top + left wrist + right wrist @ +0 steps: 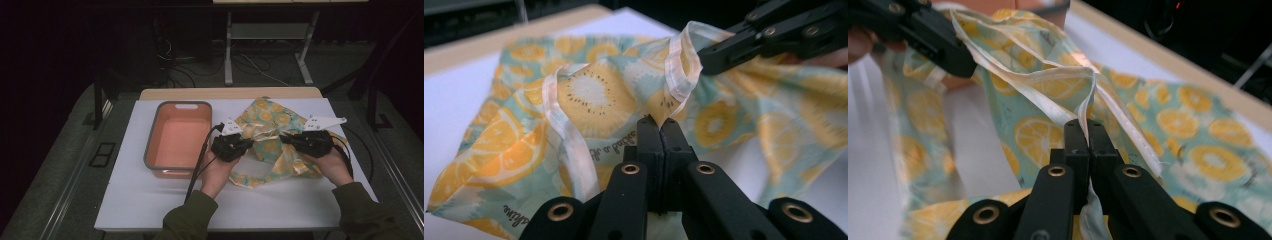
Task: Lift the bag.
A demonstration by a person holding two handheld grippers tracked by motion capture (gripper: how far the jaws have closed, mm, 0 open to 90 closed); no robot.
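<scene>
A thin fruit-print cloth (272, 135) lies on the white table (150, 200), right of the orange bin (177, 137). The left gripper (659, 122) and right gripper (1087, 125) each pinch its pale hem. It looks light, soft and floppy, so the hem is probably the best place to hold.

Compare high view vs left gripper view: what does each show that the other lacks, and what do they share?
High view alone: the orange rectangular plastic bin with grey rim, the white table mat, both green sleeves and the floor beyond. Left gripper view alone: the left tool shut on the cloth's pale hem, plus printed lettering. Shared: the teal citrus-print fabric, pinched by both tools, and the right tool.
</scene>
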